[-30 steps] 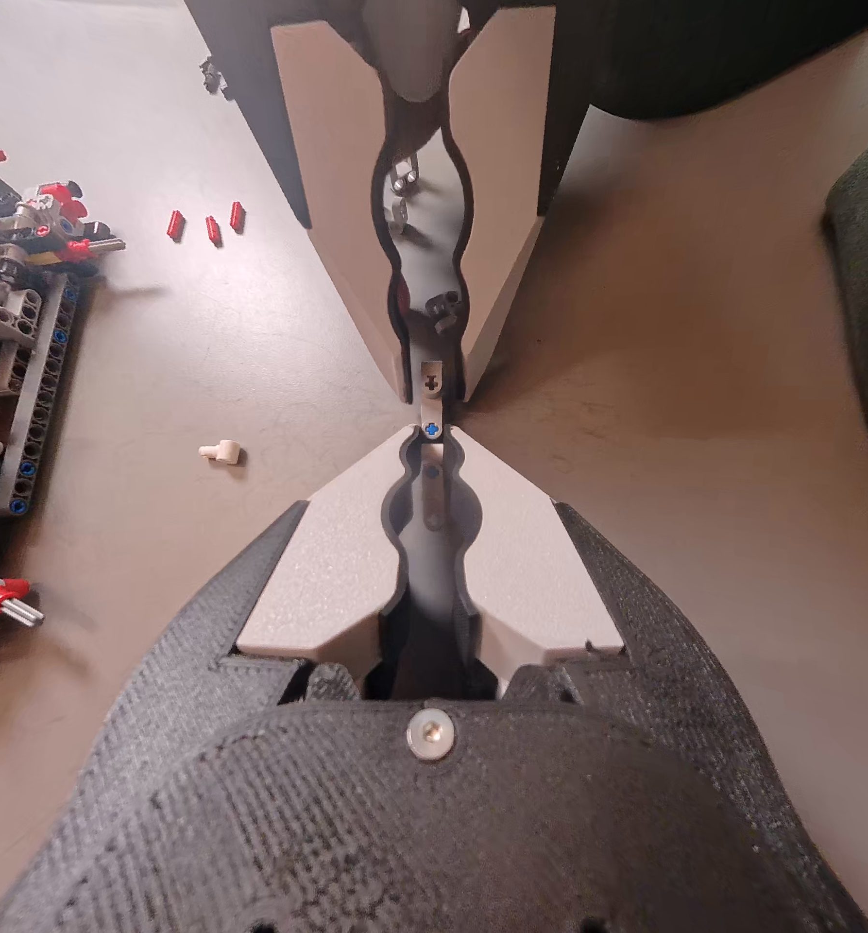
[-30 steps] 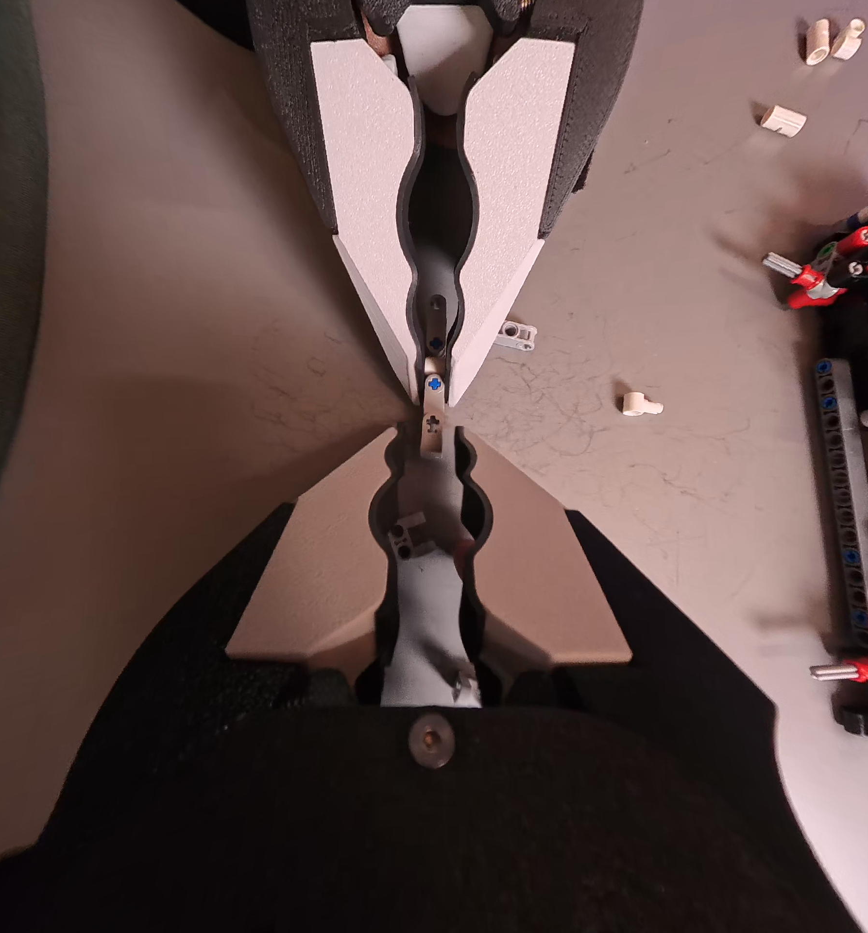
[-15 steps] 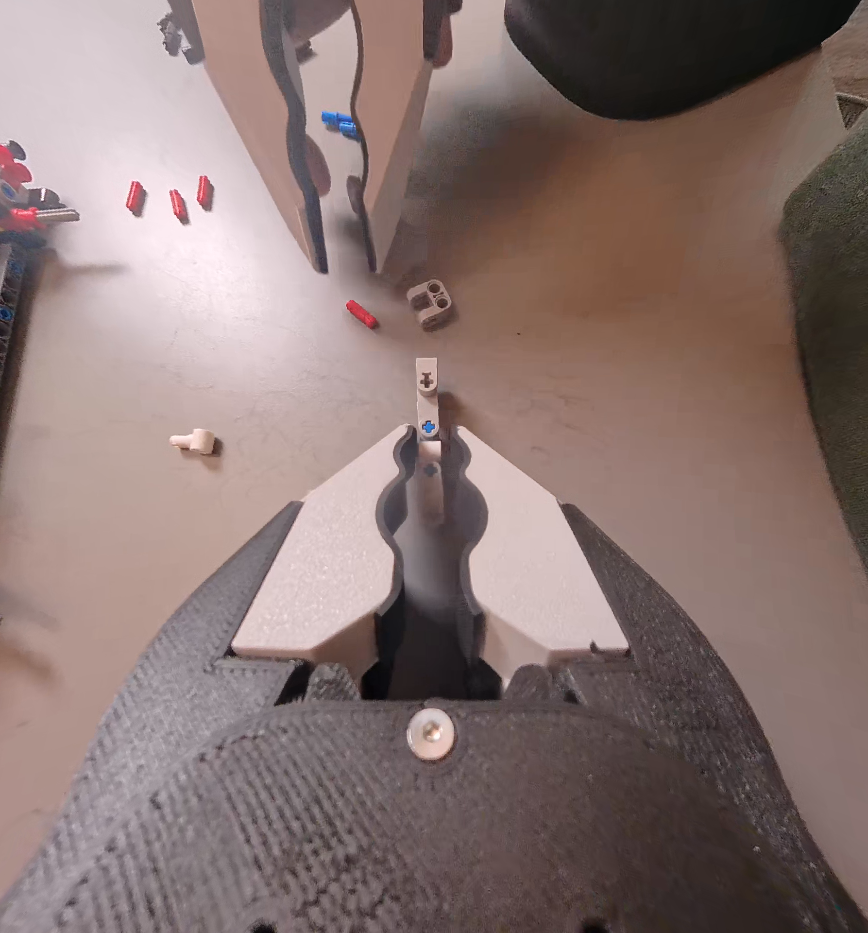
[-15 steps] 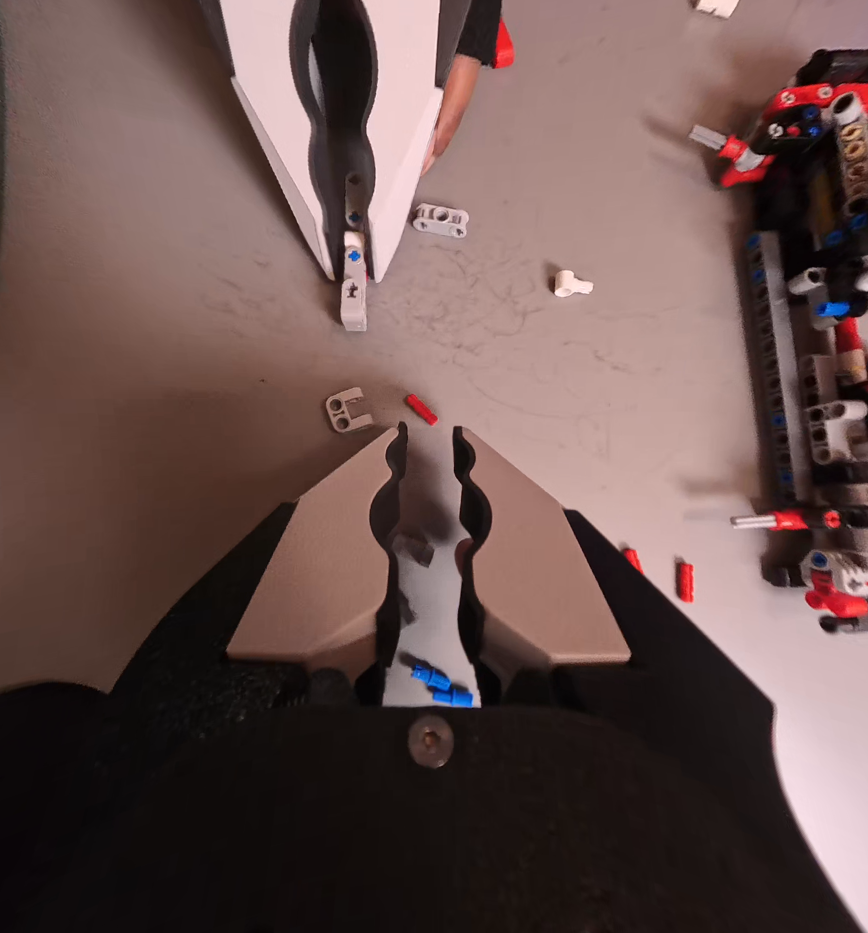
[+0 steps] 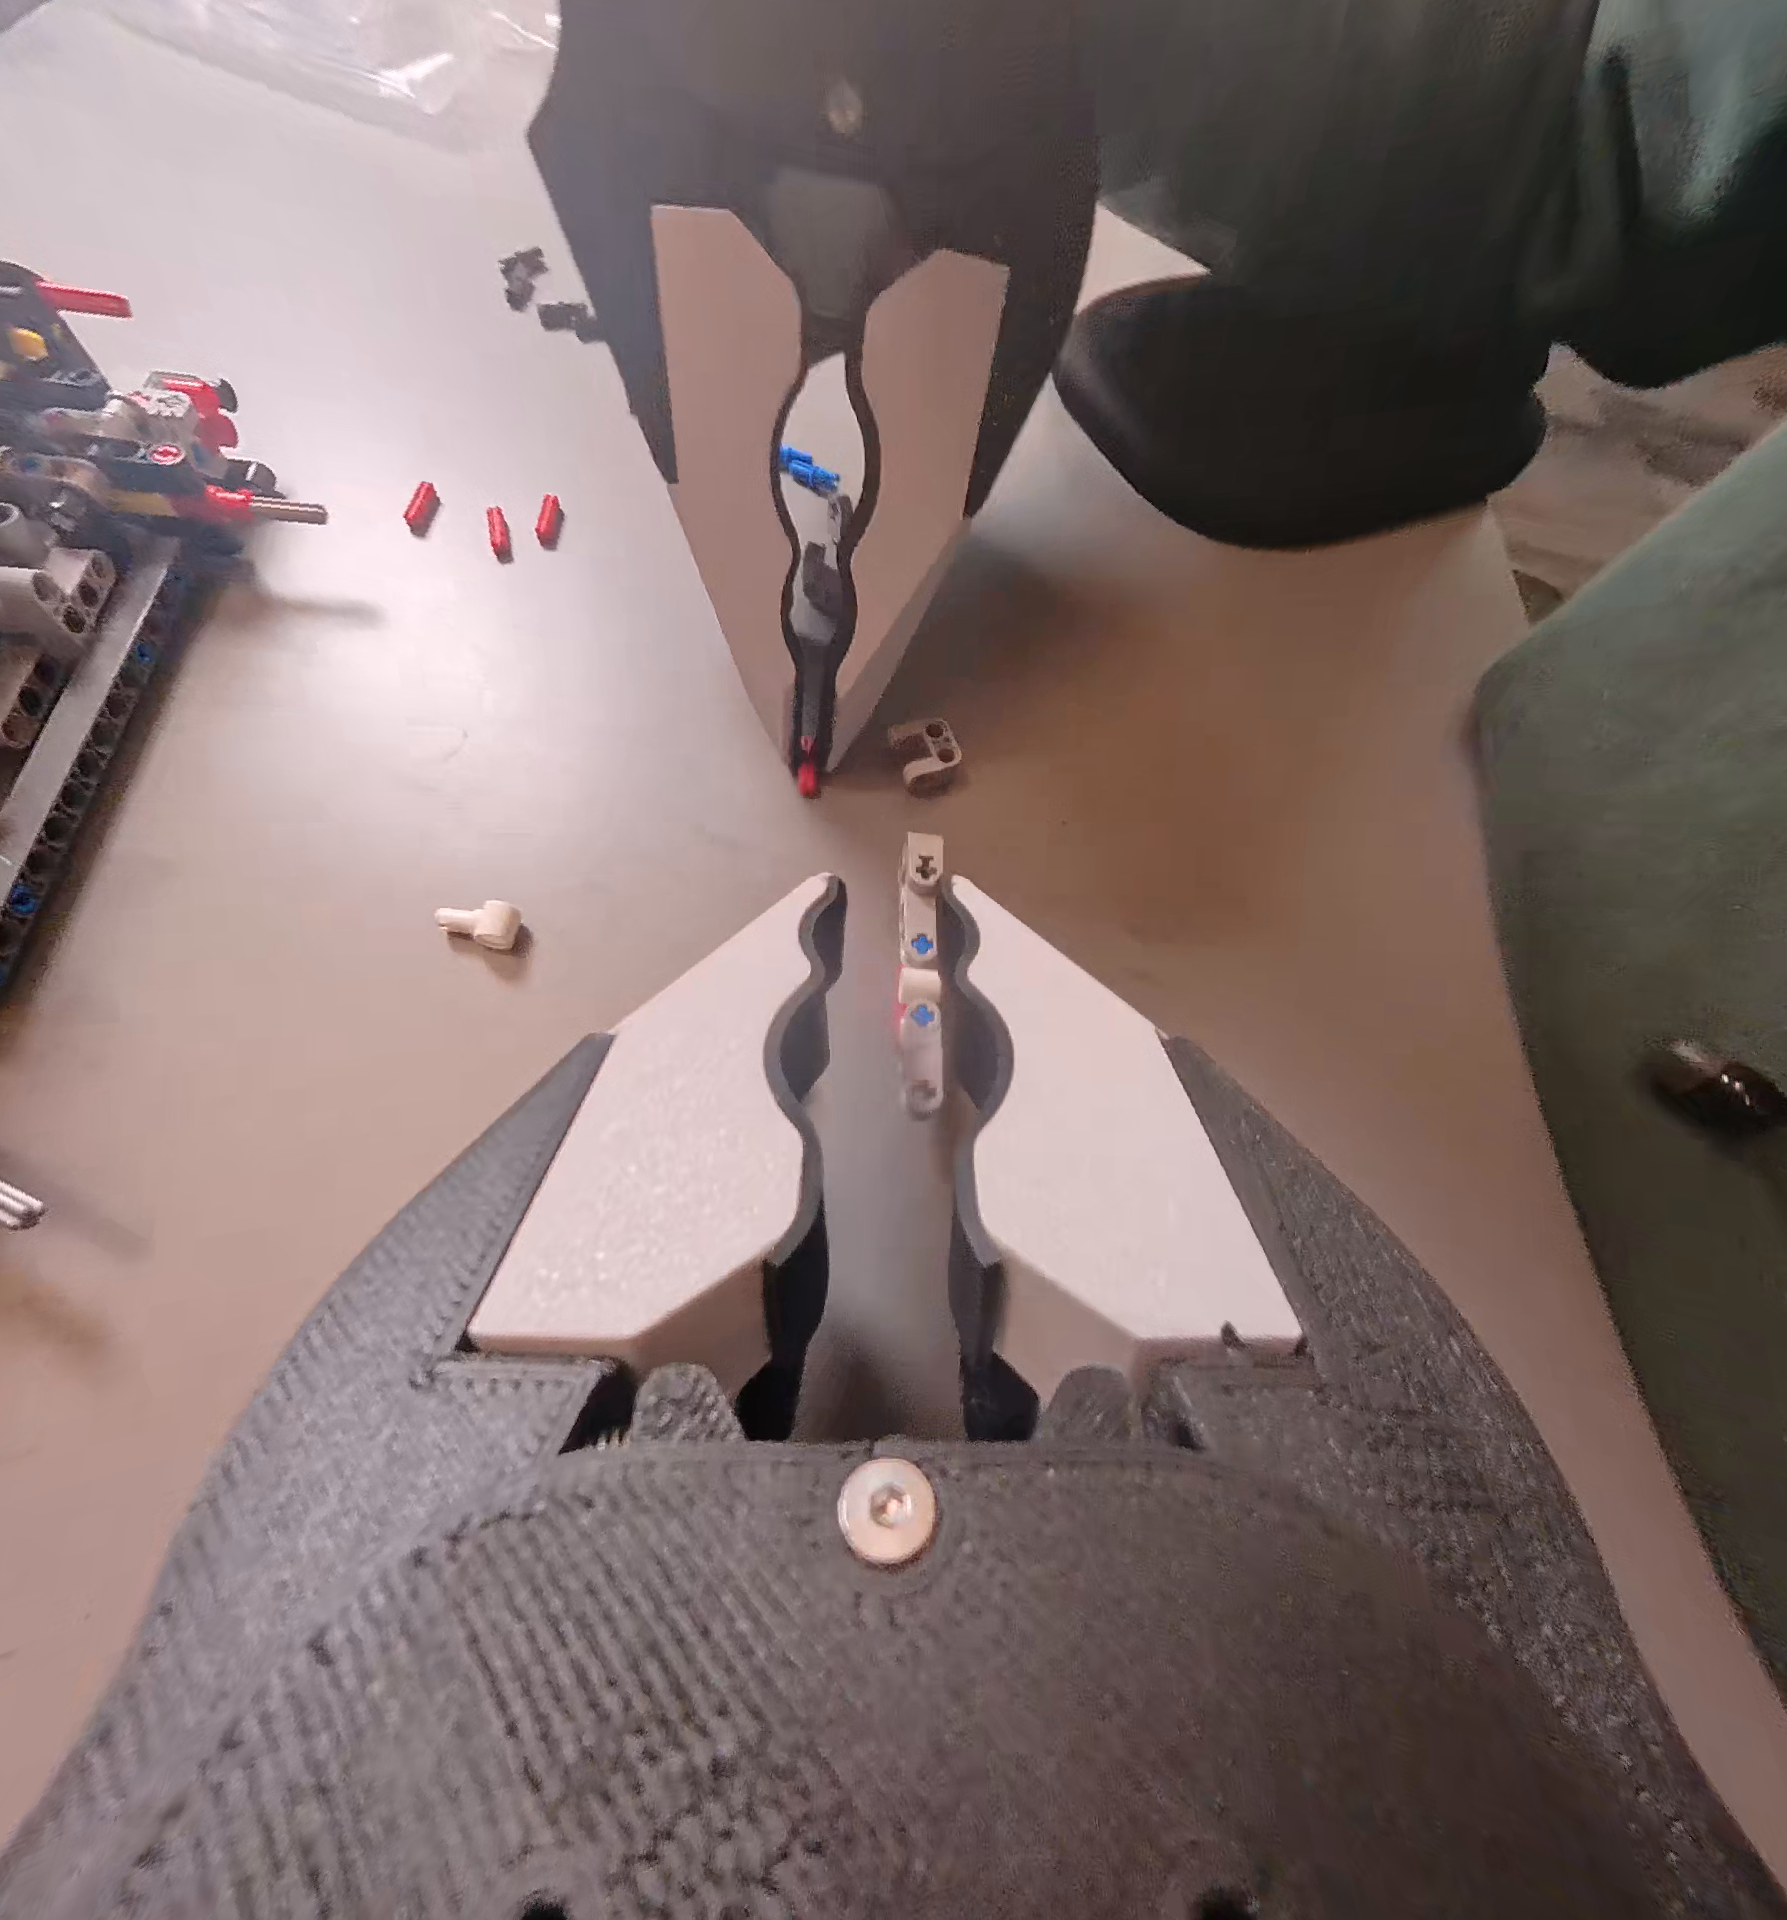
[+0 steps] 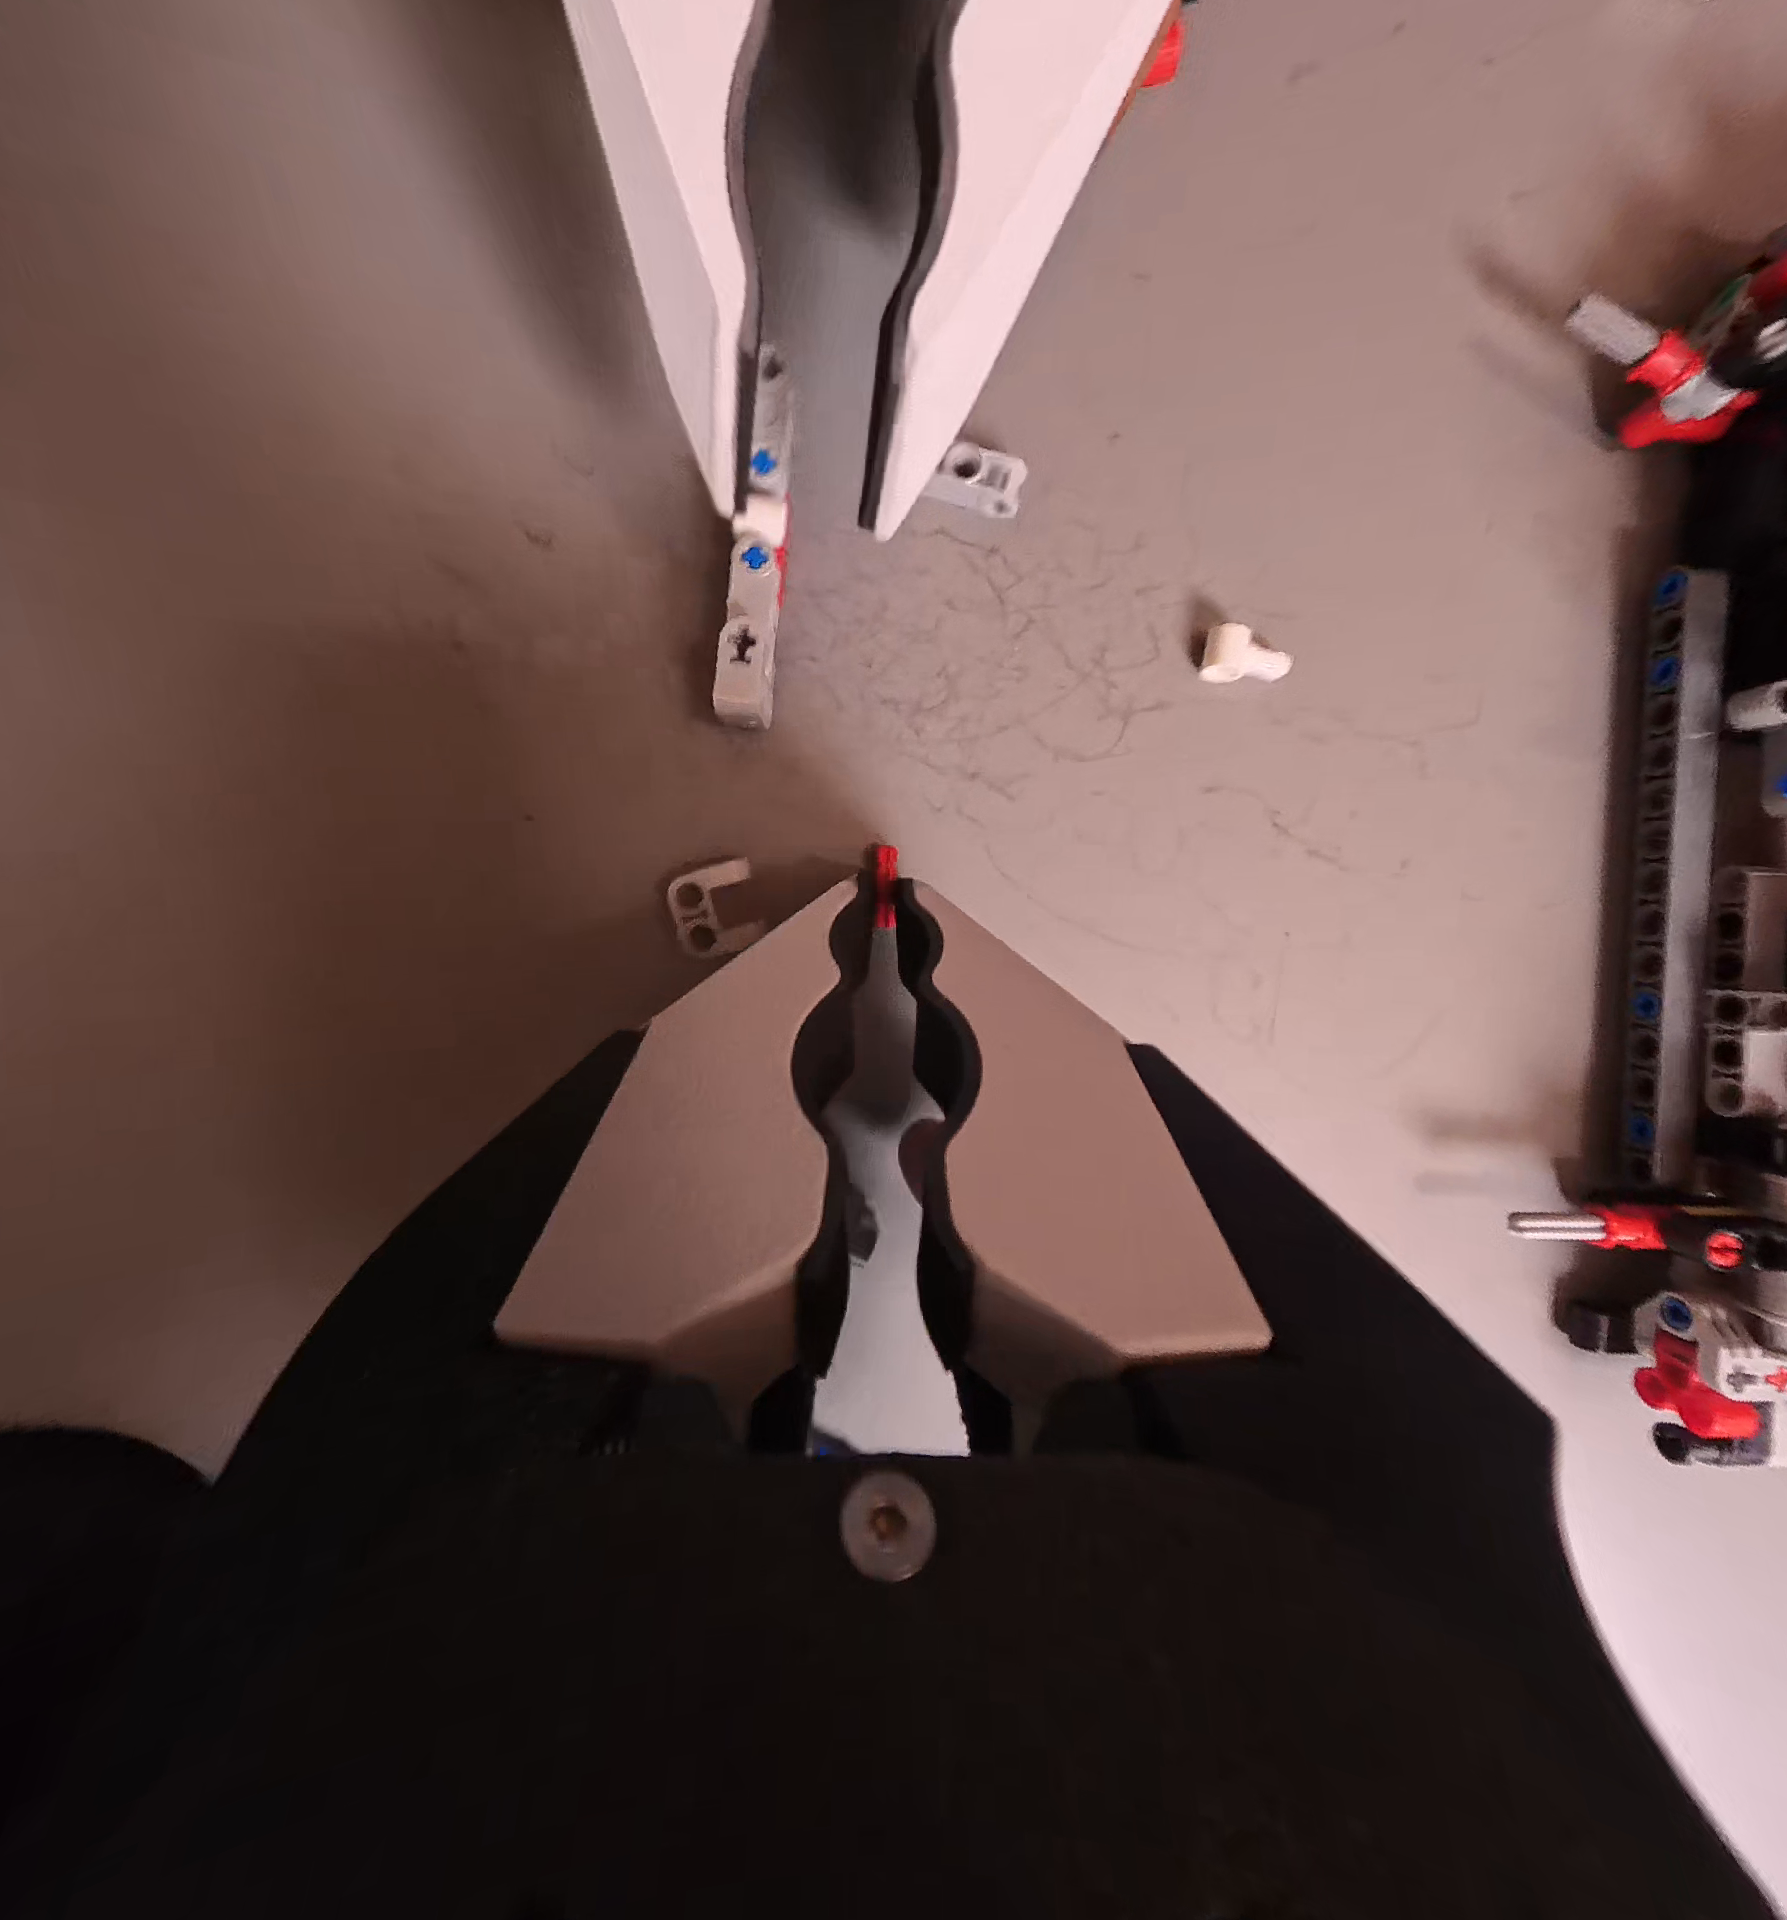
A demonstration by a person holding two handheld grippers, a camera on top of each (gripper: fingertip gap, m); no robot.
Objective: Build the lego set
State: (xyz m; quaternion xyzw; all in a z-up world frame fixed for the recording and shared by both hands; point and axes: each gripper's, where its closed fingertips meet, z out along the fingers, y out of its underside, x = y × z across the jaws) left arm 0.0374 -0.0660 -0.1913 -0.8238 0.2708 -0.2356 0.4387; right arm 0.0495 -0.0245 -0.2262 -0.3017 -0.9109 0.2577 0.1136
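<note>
My left gripper (image 5: pixel 891 885) is open. A grey beam assembly with blue pins (image 5: pixel 918 948) lies between its fingers, against the right finger; whether it rests on the table I cannot tell. The assembly also shows in the right wrist view (image 6: pixel 747 644), sticking out past the left gripper (image 6: pixel 814 520). My right gripper (image 6: pixel 884 883) is shut on a small red pin (image 6: pixel 884 871) at the table surface. In the left wrist view the right gripper (image 5: pixel 811 764) faces mine, with the red pin (image 5: pixel 809 777) at its tips.
A grey connector (image 5: pixel 928 753) lies beside the right gripper's tips. A white connector (image 5: pixel 484 925), three red pins (image 5: pixel 494 520) and blue pins (image 5: pixel 806 468) lie loose. The partly built model (image 5: pixel 37 582) is at the left. A green sleeve (image 5: pixel 1699 831) is at the right. Spacing between my two grippers at the tips: around 6 cm. My left gripper's tips are some 7 cm from the white connector (image 5: pixel 484 925). It is also in sight in the right wrist view (image 6: pixel 1244 636).
The right gripper let go of the grey assembly, pulled back, and shut on a red pin on the table. My left gripper opened, releasing the assembly.
</note>
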